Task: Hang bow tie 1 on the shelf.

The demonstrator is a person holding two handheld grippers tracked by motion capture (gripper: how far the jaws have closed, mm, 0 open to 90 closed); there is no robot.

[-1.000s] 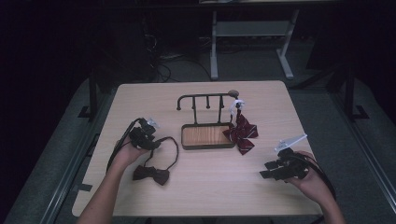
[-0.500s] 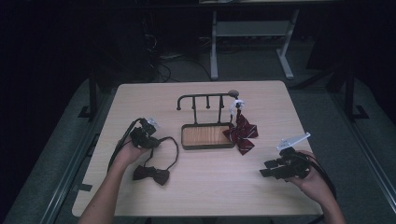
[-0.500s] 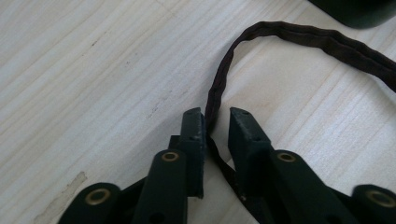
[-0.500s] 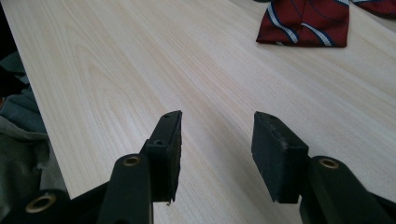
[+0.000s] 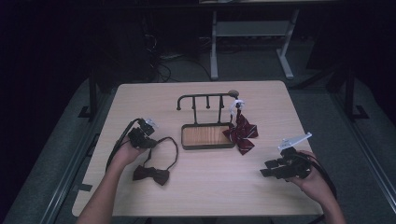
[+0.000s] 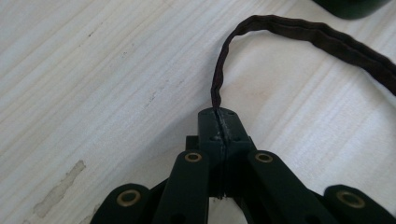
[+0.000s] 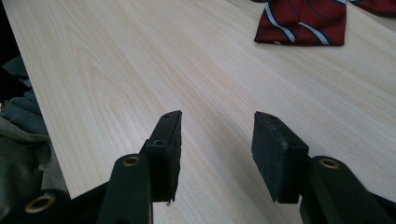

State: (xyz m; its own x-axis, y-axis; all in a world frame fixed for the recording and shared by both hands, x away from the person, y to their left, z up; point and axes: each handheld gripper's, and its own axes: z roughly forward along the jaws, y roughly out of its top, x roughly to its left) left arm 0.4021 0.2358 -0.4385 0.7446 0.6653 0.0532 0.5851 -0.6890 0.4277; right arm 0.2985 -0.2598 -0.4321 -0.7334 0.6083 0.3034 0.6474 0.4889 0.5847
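Observation:
A dark brown bow tie (image 5: 151, 174) lies on the table at the left, and its thin neck strap (image 5: 173, 150) loops up toward the rack. My left gripper (image 5: 150, 141) has just been closing, and its jaws are now shut on that strap (image 6: 219, 74), which rises from between the pads and curves away to the right. A red striped bow tie (image 5: 241, 131) hangs from the right end of the black rack (image 5: 206, 99). My right gripper (image 5: 265, 172) rests low over the table at the right, open with nothing between its jaws (image 7: 217, 140); the red tie (image 7: 301, 21) lies ahead of it.
The rack stands on a dark tray with a wooden base (image 5: 207, 136) in the middle of the table. A metal desk frame (image 5: 247, 28) stands on the floor behind the table. Bare tabletop spreads between my two hands.
Both hands stay where they were. No shift of the bow ties or the rack is visible.

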